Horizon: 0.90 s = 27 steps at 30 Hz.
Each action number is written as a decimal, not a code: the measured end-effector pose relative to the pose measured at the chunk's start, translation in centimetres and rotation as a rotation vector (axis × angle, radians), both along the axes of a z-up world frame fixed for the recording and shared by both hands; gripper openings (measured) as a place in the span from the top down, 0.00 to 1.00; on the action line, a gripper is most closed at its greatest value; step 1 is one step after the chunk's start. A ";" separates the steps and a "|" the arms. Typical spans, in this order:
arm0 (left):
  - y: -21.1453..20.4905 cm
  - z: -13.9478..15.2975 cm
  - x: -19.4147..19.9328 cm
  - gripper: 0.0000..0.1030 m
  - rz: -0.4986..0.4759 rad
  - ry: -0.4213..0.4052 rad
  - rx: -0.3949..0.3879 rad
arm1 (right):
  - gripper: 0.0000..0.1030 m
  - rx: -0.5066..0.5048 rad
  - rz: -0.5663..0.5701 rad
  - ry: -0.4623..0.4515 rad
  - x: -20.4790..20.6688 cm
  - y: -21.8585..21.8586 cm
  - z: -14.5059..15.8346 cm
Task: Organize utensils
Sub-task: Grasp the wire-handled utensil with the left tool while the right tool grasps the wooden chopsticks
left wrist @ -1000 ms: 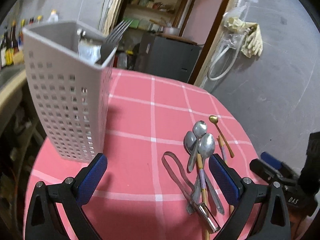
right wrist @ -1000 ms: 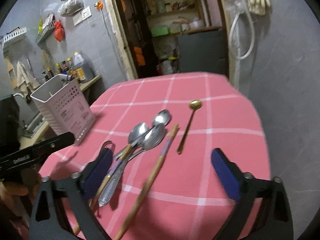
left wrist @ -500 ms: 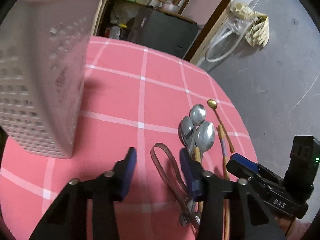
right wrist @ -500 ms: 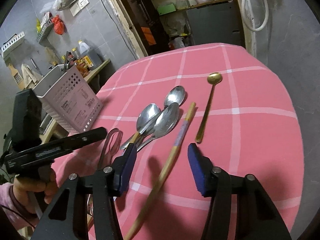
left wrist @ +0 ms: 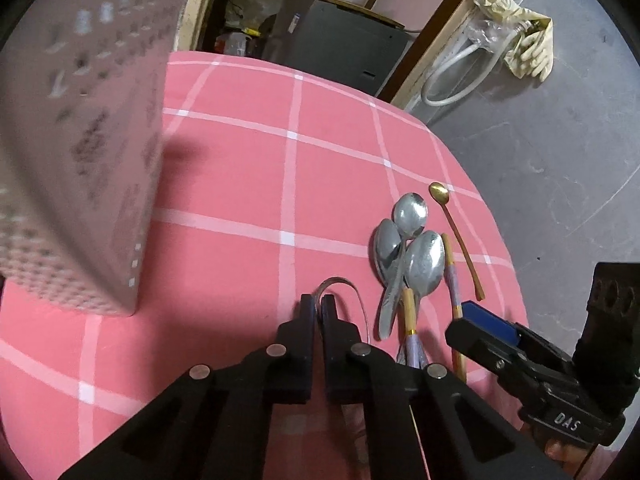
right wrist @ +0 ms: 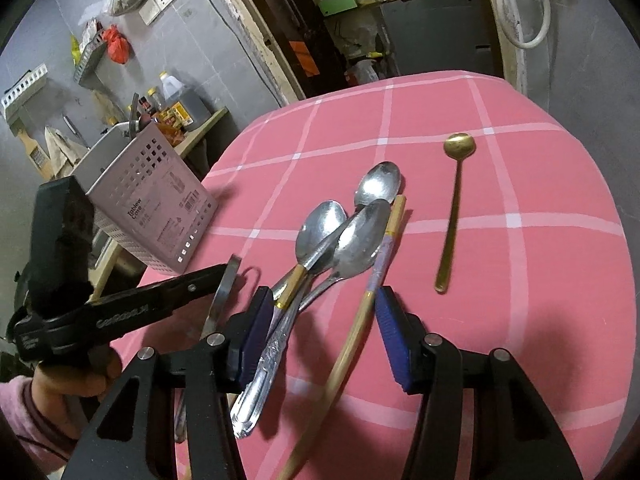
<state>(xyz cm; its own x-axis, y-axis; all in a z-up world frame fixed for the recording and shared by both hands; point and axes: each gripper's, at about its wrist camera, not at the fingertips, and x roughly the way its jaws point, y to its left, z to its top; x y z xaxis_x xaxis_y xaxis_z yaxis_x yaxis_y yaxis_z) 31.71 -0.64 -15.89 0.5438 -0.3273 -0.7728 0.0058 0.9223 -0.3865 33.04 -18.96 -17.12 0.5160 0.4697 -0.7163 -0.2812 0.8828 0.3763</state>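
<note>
1. A pale perforated utensil holder (right wrist: 150,196) stands upright near the left edge of the pink checked tablecloth (left wrist: 240,184). In the left wrist view it fills the left side, blurred.
2. The left gripper (left wrist: 318,306) has its fingers drawn nearly together on one side of a thin metal loop-shaped utensil (left wrist: 352,286), which lies on the cloth toward the near edge. In the right wrist view the strip (right wrist: 224,292) stands between the tips of the same gripper (right wrist: 224,270). Only a sliver of gap shows between the fingers.
3. Just right of the loop lie three silver spoons (right wrist: 344,224), bowls touching and overlapping, pointing toward the far edge, handles fanning back toward the near edge. One has a gold band on its handle.
4. A wooden chopstick (right wrist: 360,308) with a purple patterned section lies just beside the spoons on their right, its tip near the bowls.
5. The right gripper (right wrist: 324,336) hovers low over the near edge, its blue-padded fingers partly spread and holding nothing; they straddle the spoon handles and the chopstick.
6. A small gold spoon (right wrist: 454,208) lies apart from the rest, nearer the right edge, bowl toward the far edge.
</note>
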 end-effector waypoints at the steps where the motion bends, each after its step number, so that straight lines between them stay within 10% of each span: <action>1: 0.1 0.1 -0.1 0.96 0.007 0.002 0.000 | 0.54 -0.011 0.003 0.005 0.1 0.2 0.0; 10: 1.5 0.2 -3.2 0.96 0.063 0.020 -0.005 | 0.54 -0.147 0.031 0.039 1.0 3.5 0.0; 14: 1.8 0.1 -3.9 0.96 0.075 0.022 -0.011 | 0.75 -0.208 0.023 0.069 1.1 4.5 -0.1; 27: 2.6 0.0 -4.6 0.96 0.080 0.020 -0.031 | 0.93 -0.026 0.002 0.185 -1.5 0.5 -0.2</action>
